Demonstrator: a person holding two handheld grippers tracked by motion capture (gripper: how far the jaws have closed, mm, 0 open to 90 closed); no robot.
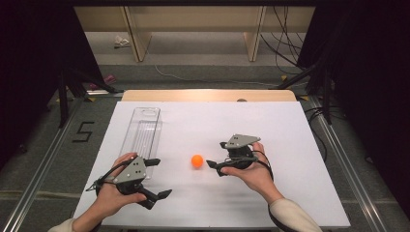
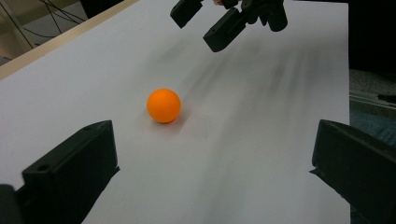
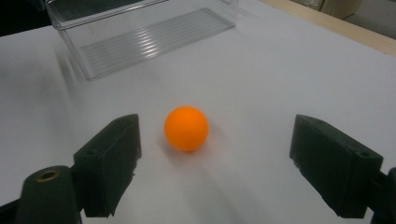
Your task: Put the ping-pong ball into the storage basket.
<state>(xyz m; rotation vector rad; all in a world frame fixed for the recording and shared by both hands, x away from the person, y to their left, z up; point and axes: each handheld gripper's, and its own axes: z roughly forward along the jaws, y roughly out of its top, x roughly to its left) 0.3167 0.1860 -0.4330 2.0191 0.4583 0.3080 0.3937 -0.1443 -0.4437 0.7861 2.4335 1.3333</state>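
An orange ball (image 1: 197,161) rests on the white table (image 1: 270,130), near the middle of its front half. My right gripper (image 1: 216,154) is just right of the ball, open and pointing at it. In the right gripper view the ball (image 3: 186,128) lies between and slightly ahead of the spread jaws of that gripper (image 3: 219,154), nearer the left jaw. My left gripper (image 1: 162,177) stands open to the ball's front left, empty. In the left gripper view the ball (image 2: 164,105) lies ahead of this gripper (image 2: 212,158), with the right gripper (image 2: 210,23) beyond it.
A long clear plastic tray (image 1: 142,133) lies empty on the table's left side, reaching toward the far edge; it also shows as the tray (image 3: 140,32) behind the ball. A wooden strip (image 1: 208,95) borders the far edge. Cables and stands sit on the floor around.
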